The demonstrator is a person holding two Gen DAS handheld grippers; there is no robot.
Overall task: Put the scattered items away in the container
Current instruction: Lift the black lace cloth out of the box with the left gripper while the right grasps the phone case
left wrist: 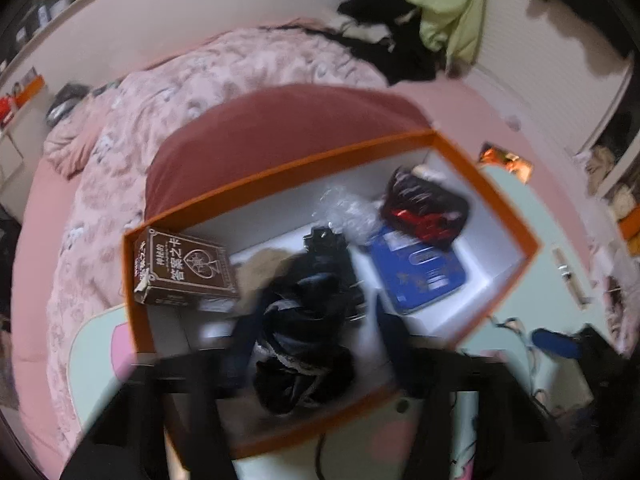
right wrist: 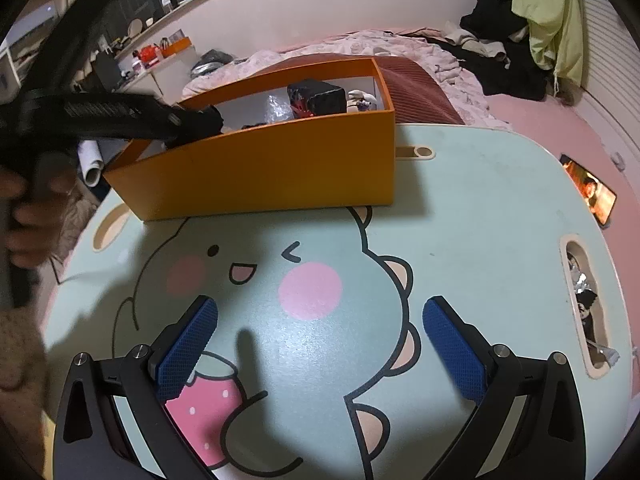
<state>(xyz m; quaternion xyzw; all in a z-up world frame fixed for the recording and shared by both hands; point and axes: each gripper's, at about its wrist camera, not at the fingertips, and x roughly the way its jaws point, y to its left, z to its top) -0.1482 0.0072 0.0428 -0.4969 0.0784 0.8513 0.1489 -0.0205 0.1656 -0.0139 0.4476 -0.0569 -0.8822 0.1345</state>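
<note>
An orange box (left wrist: 280, 168) stands on a mint cartoon table (right wrist: 480, 220). Inside it lie a brown card box (left wrist: 180, 268), a blue flat pack (left wrist: 416, 268), a black-and-red pouch (left wrist: 424, 208) and crinkled clear plastic (left wrist: 344, 208). My left gripper (left wrist: 316, 316) hangs over the box's near half, shut on a black cloth bundle with pale lace trim (left wrist: 308, 376); this view is blurred. In the right wrist view the left gripper (right wrist: 196, 120) dips into the box's left end. My right gripper (right wrist: 320, 320) hovers open over the bare tabletop in front of the box, nothing between its blue pads (right wrist: 188, 348).
A phone with a lit screen (right wrist: 588, 192) lies by the table's right edge. A slot in the table (right wrist: 584, 300) holds small odds and ends. Behind the box lies a bed with a pink quilt (left wrist: 200, 80) and piled clothes (right wrist: 500, 60). A hand (right wrist: 32, 208) grips the left tool.
</note>
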